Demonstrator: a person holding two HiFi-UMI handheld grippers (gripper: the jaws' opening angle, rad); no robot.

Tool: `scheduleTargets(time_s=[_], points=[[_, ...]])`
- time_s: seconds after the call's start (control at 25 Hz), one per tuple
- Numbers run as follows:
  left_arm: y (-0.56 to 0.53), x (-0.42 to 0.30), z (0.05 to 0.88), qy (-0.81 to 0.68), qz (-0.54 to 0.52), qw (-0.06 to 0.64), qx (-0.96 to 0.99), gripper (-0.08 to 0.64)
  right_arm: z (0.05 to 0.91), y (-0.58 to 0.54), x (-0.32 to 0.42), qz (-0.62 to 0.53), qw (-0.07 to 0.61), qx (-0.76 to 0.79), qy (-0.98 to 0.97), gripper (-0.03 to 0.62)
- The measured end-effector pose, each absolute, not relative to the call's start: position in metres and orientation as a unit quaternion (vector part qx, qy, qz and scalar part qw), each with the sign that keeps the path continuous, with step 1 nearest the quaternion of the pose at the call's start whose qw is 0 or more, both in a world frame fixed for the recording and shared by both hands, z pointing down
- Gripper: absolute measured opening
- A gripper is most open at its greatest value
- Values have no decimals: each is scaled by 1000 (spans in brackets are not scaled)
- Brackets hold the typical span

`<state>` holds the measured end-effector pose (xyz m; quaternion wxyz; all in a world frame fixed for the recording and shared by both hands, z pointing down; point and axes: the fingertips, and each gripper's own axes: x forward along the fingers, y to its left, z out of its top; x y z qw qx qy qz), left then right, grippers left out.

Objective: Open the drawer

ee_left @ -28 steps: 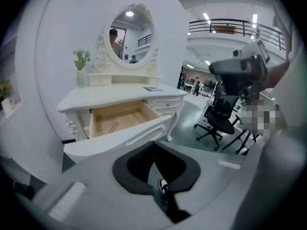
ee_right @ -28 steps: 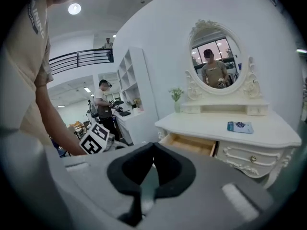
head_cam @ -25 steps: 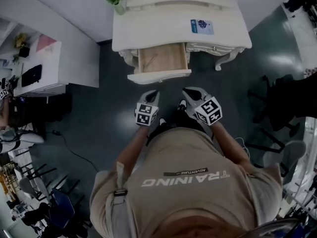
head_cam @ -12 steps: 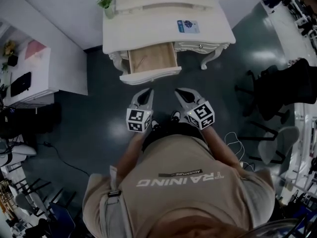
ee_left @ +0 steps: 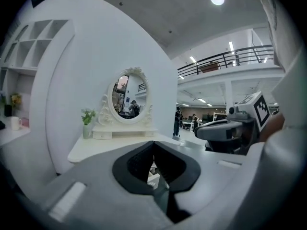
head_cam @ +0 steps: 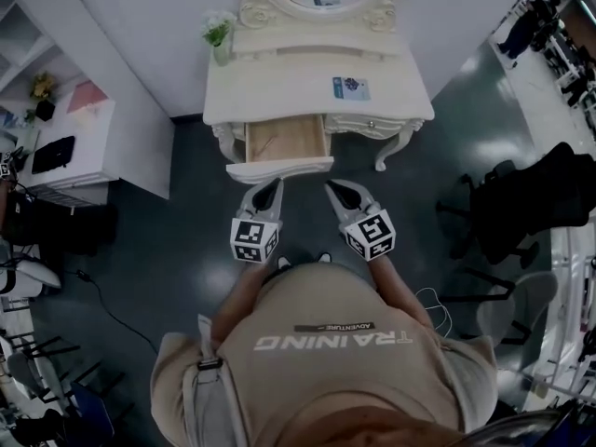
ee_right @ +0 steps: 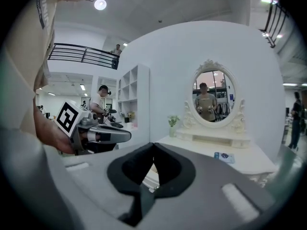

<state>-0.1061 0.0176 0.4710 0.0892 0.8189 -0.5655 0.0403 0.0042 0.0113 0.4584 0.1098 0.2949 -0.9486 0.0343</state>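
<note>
The white dressing table [head_cam: 279,87] stands against the wall with its left drawer [head_cam: 284,140] pulled out; the wooden inside shows and looks nearly bare. Both grippers hover just in front of the drawer front, apart from it. My left gripper [head_cam: 272,185] is shut with nothing in it, its tips meeting in the left gripper view [ee_left: 153,143]. Beside it my right gripper [head_cam: 332,188] is shut and empty too [ee_right: 153,145]. Each gripper view looks level over the table top toward the oval mirror [ee_left: 128,97] [ee_right: 214,96].
A small plant in a vase [head_cam: 218,33] and a blue card [head_cam: 350,88] sit on the table top. A white side cabinet [head_cam: 93,133] stands at the left, black chairs [head_cam: 521,203] at the right. A cable [head_cam: 112,301] lies on the dark floor.
Both grippers have risen and tipped from pointing down toward level, still shut. The head view has lifted, so the mirror now shows. The drawer stays open as before.
</note>
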Motion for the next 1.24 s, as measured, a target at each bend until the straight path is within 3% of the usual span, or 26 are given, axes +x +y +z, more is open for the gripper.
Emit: scheduleTargets(time_s=[0.36,0.68,1.24], points=[[24,-101,449,-582,62,53,809,8,464,17,23,47,113,260,-958,3],[40,-109,473,-588,88,90,799,8,469,28,20,64,95,235,-965,3],[45,-84,503,-607,87,114,782,8,496,34,43,53,128,208,-968,3]])
